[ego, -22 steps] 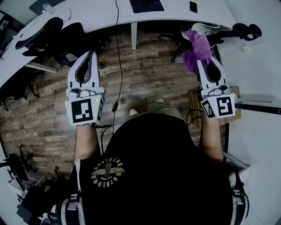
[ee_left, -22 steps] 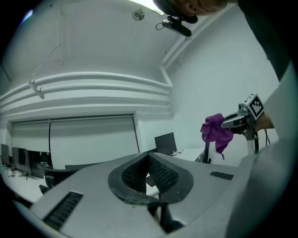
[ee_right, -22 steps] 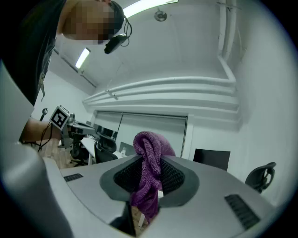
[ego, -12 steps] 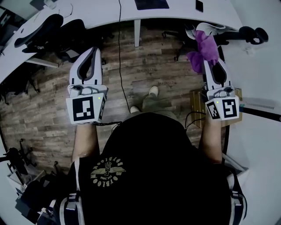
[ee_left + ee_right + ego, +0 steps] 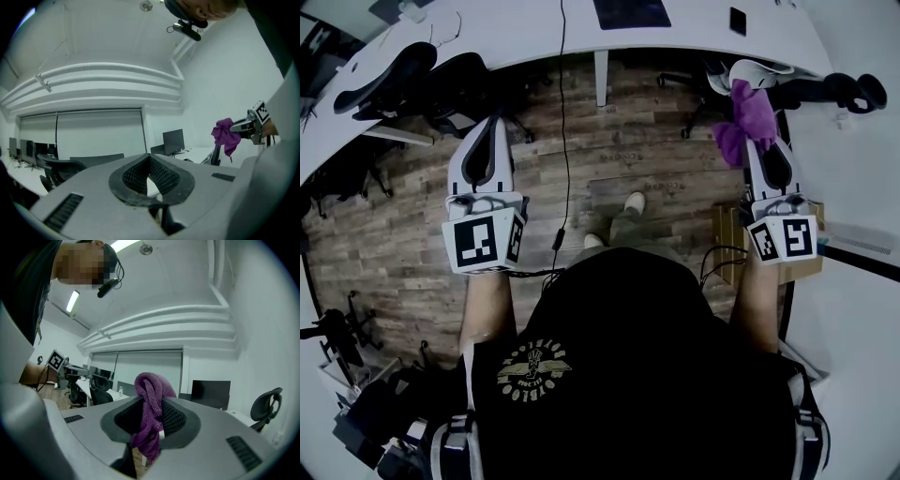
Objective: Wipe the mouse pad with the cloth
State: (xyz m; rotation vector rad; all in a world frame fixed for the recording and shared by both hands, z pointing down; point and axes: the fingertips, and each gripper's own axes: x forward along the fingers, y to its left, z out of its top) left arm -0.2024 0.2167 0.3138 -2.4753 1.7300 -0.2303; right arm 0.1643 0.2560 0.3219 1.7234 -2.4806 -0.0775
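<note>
The right gripper (image 5: 759, 141) is clenched on the purple cloth (image 5: 750, 114), which hangs bunched from its jaws above the wooden floor (image 5: 628, 159); the left gripper (image 5: 491, 122) has its jaws together on nothing. The dark rectangle on the white desk (image 5: 516, 33) ahead is probably the mouse pad (image 5: 623, 11) (only partly in view), well apart from the cloth. I think the cloth must arrive there spread under the jaws, so they do not scrape.

Cloth (image 5: 752, 117) in right gripper (image 5: 762, 145), left gripper (image 5: 493, 122) well apart leftward, mouse pad (image 5: 630, 11) on desk (image 5: 525, 28) ahead.
</note>
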